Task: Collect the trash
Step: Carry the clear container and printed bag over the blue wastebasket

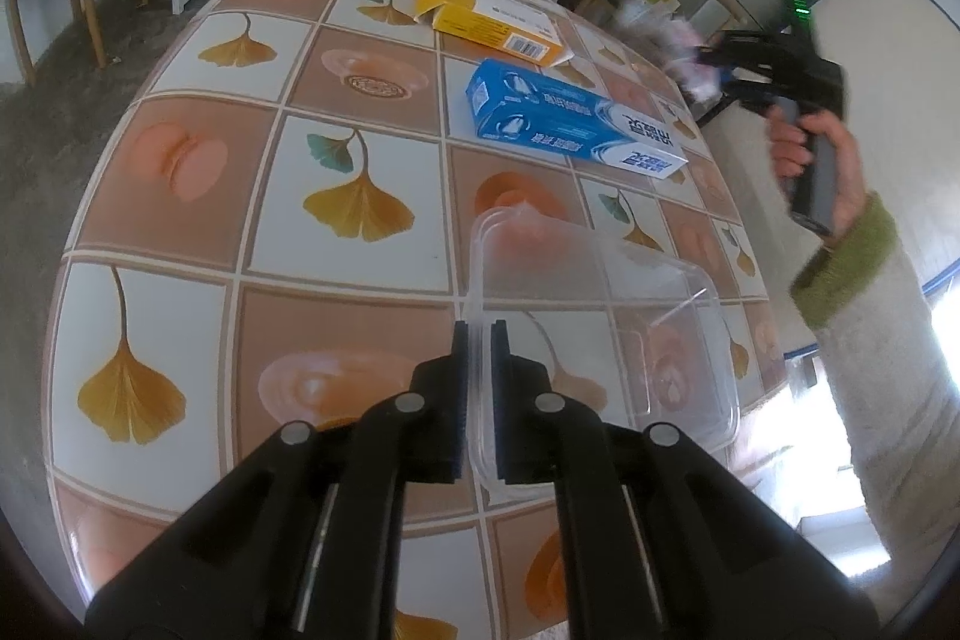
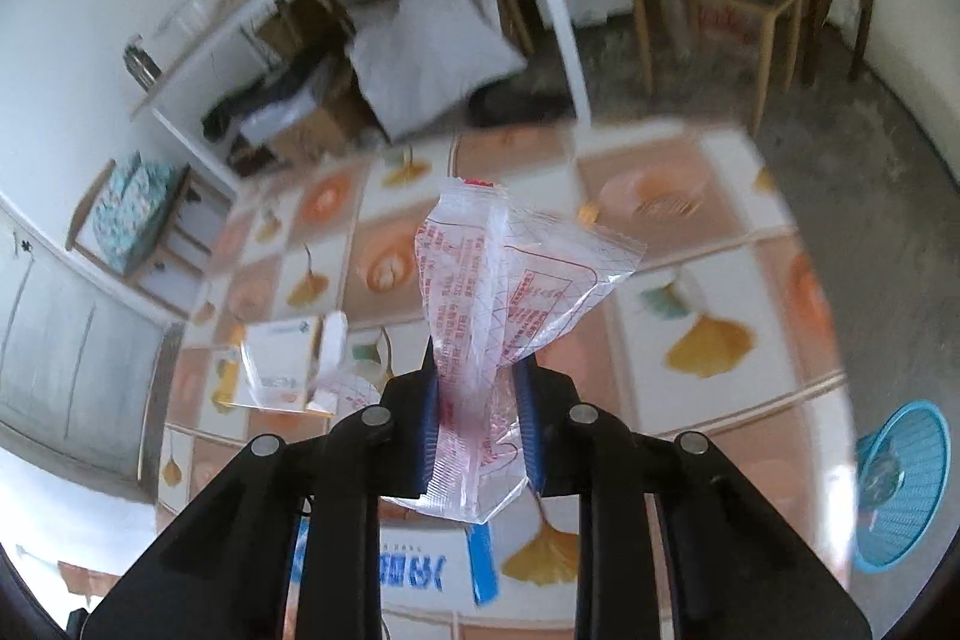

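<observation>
Fingers of the left gripper (image 1: 479,334) are pinching the clear container (image 1: 600,316) by its rim, its long axis running toward one o'clock over the counter (image 1: 198,196). Right-wrist view: the right gripper (image 2: 477,382) fingers are clenching a crinkled wrapper (image 2: 498,274), and the blue basket (image 2: 906,484) is sitting at four o'clock, nearer this hand.

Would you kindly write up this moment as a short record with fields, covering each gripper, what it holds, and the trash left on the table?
left gripper: shut on the rim of the clear plastic container
right gripper: closed on the clear plastic wrapper with red print, lifted above the table
still on table: blue toothpaste box, yellow box with open flap
bin: blue basket on the floor beside the table
</observation>
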`<state>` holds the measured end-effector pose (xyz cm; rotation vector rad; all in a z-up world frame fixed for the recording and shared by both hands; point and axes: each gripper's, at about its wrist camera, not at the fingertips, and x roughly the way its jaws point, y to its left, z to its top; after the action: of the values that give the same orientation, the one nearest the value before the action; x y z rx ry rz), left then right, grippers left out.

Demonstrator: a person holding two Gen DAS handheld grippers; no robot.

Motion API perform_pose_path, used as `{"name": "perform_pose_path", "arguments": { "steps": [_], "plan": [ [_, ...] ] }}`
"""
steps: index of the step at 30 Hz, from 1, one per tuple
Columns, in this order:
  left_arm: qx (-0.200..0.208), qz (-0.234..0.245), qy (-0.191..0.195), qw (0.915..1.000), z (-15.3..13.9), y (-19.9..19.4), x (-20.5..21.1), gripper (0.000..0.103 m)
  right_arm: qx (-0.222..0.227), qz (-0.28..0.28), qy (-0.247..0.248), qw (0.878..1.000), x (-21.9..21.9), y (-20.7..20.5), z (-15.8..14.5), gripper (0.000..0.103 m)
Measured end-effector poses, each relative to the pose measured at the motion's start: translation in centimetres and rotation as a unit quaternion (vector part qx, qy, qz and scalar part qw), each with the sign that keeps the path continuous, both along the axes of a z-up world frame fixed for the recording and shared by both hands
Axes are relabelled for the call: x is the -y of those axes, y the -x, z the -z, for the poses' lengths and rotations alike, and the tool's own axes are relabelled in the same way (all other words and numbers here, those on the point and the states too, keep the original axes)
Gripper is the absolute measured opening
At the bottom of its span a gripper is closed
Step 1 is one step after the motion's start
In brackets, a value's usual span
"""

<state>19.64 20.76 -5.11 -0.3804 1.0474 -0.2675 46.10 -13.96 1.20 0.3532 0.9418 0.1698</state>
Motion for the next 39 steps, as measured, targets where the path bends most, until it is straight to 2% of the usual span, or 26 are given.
{"name": "perform_pose_path", "arguments": {
  "steps": [4, 8, 12, 17, 20, 27, 39],
  "plan": [
    [-0.003, -0.01, 0.002, 0.9999, 0.1, 0.2, 0.0, 0.005, 0.04, -0.01, 0.002, 0.999, 1.9, 4.2, -3.3, 0.022],
    [-0.013, -0.021, 0.006, 0.9997, 0.3, 0.3, -0.1, 0.005, 0.044, -0.027, -0.001, 0.999, 3.0, 8.7, -4.3, 0.022],
    [-0.016, -0.019, 0.004, 0.9997, 0.4, 0.5, 0.4, 0.005, 0.028, -0.034, -0.011, 0.999, 4.6, 14.1, -3.4, 0.022],
    [-0.016, -0.024, -0.006, 0.9996, 0.2, 0.9, 0.9, 0.005, -0.005, -0.032, -0.027, 0.999, 5.3, 19.0, -0.5, 0.022],
    [-0.017, -0.037, 0.004, 0.9992, 0.3, 1.1, 0.8, 0.002, -0.026, -0.033, -0.038, 0.998, 5.1, 21.3, 1.3, 0.022],
    [-0.005, -0.044, 0.022, 0.9988, -0.3, 2.5, 1.4, 0.002, -0.043, -0.032, -0.061, 0.997, 4.6, 24.4, 3.1, 0.022],
    [0.042, -0.055, 0.046, 0.9965, -3.3, 5.9, 2.5, 0.002, -0.037, -0.025, -0.089, 0.995, 5.8, 26.6, 2.4, 0.022]
  ]
}}
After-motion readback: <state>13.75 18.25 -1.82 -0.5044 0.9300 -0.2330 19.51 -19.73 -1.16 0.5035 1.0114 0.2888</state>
